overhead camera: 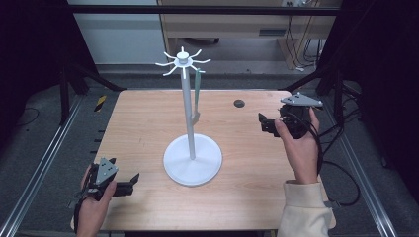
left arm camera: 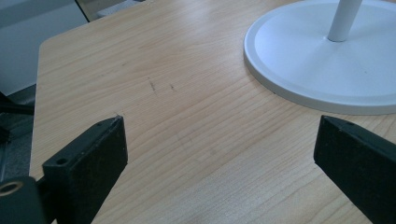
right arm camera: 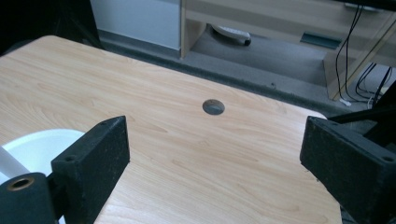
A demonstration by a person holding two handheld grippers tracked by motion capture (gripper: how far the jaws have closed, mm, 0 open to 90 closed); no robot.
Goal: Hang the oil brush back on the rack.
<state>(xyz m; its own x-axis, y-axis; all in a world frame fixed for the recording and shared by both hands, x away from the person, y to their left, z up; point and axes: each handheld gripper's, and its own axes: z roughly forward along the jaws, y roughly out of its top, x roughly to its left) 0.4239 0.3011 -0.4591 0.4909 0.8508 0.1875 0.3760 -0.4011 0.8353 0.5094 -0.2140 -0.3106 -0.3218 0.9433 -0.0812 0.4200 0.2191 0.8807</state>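
1. At table centre: white hook stand (overhead camera: 192, 158), round base flat on the wooden table (overhead camera: 143, 133), thin pole upright, ring of curved hooks at top.
2. Off one hook on the far-right side: hangs a slim pale-green utensil (overhead camera: 197, 94), lower end free beside the pole; exact type too small to tell.
3. Near the front-left table corner: left gripper (overhead camera: 129, 182) in the person's left hand (overhead camera: 91, 210), jaws pointing right toward the base, well apart from it.
4. From the left gripper view: jaws spread wide, nothing between them except bare wood; edge of the stand base (left arm camera: 327, 70) up right, ahead of the right jaw, no contact.
5. Over the right side of the table: right gripper (overhead camera: 262, 123) in the right hand (overhead camera: 301, 148), cream sleeve at the wrist, jaws pointing left toward the pole, clear gap to it.
6. From the right gripper view: jaws wide apart, empty; cable grommet hole (right arm camera: 213, 107) ahead between them, sliver of white base (right arm camera: 37, 149) behind the left jaw.
7. Beyond the far table edge: grey floor, wooden desk, hanging cables.
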